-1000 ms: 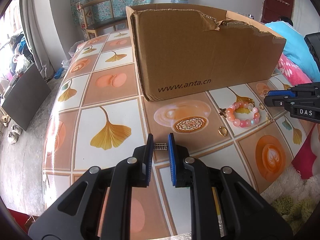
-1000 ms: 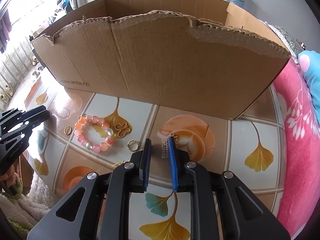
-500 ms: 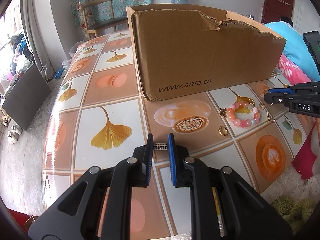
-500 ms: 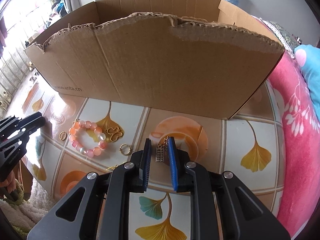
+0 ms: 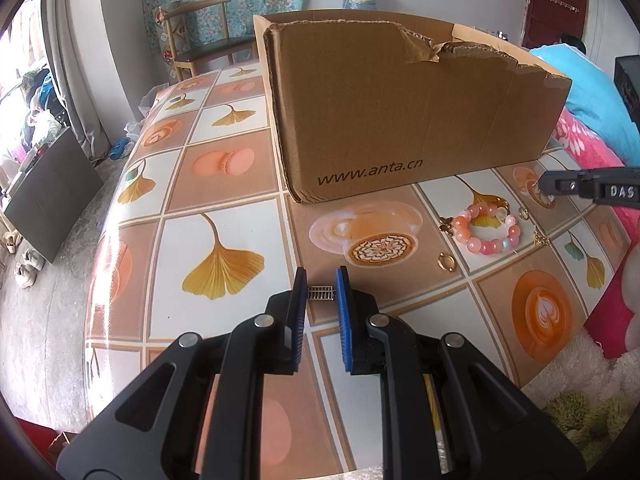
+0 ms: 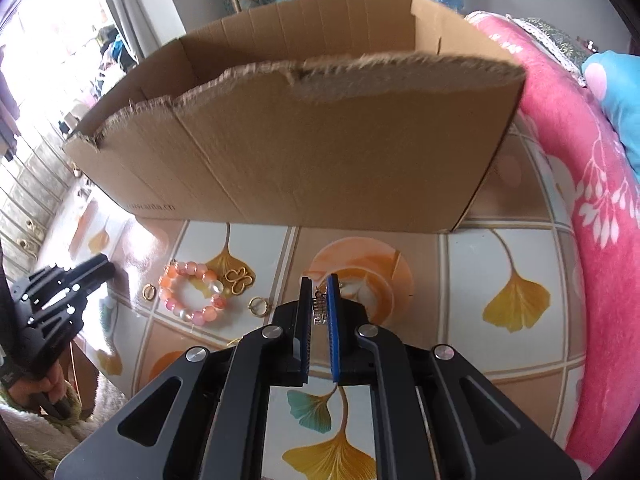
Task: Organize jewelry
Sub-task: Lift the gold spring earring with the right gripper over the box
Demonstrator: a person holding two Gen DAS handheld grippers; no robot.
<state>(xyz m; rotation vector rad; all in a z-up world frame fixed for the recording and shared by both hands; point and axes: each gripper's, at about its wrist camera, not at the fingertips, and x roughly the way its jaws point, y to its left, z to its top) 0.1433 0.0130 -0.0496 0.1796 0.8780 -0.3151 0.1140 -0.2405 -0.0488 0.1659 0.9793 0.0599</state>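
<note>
I count one cardboard box (image 6: 320, 152) on the table. In front of the box lies one pink bead bracelet (image 6: 192, 295). Around the bracelet I see three loose gold pieces: one oval ring (image 6: 149, 292), one clover-shaped charm (image 6: 239, 280), one round hoop (image 6: 258, 306). I hold two ladder-like earrings, one (image 5: 320, 293) per gripper, the other (image 6: 320, 312) nearer the box.

A wooden chair (image 5: 200, 36) stands at eleven o'clock beyond the table (image 5: 224, 168) (ginkgo-leaf patterned). A pink blanket (image 6: 592, 200) lies at three o'clock.
</note>
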